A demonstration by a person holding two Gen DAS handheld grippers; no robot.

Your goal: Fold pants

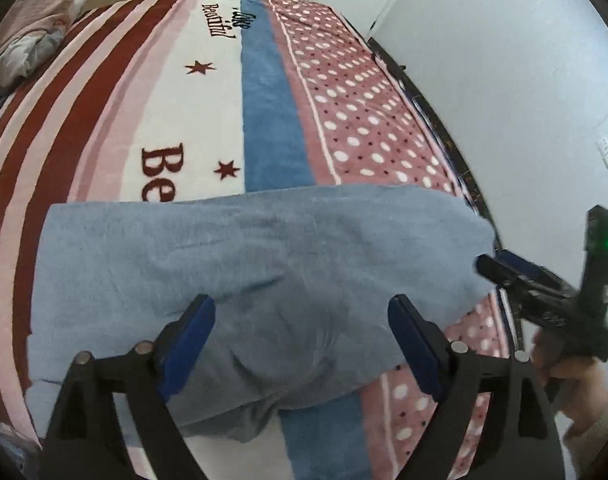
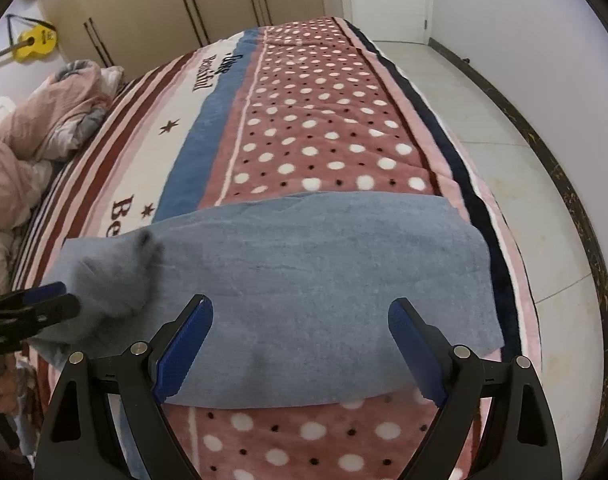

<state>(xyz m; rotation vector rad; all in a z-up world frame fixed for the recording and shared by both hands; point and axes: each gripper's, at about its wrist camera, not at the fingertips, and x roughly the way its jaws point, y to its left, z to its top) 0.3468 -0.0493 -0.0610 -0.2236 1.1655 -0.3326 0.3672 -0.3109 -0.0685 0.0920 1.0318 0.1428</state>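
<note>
Light blue pants (image 1: 244,264) lie folded across the patterned blanket on the bed; they also show in the right wrist view (image 2: 323,272). My left gripper (image 1: 302,344) is open just above the pants' near edge, nothing between its blue pads. My right gripper (image 2: 300,348) is open over the pants' near right part, also empty. In the left wrist view the right gripper (image 1: 503,270) shows at the pants' right end. In the right wrist view the left gripper (image 2: 52,300) shows at the pants' left end, where the cloth is bunched up.
The striped and dotted blanket (image 2: 323,120) covers the bed. A pink quilt (image 2: 44,120) is piled at the left. White floor tiles (image 2: 523,152) and a wall lie right of the bed edge. Wardrobe doors (image 2: 184,4) stand behind.
</note>
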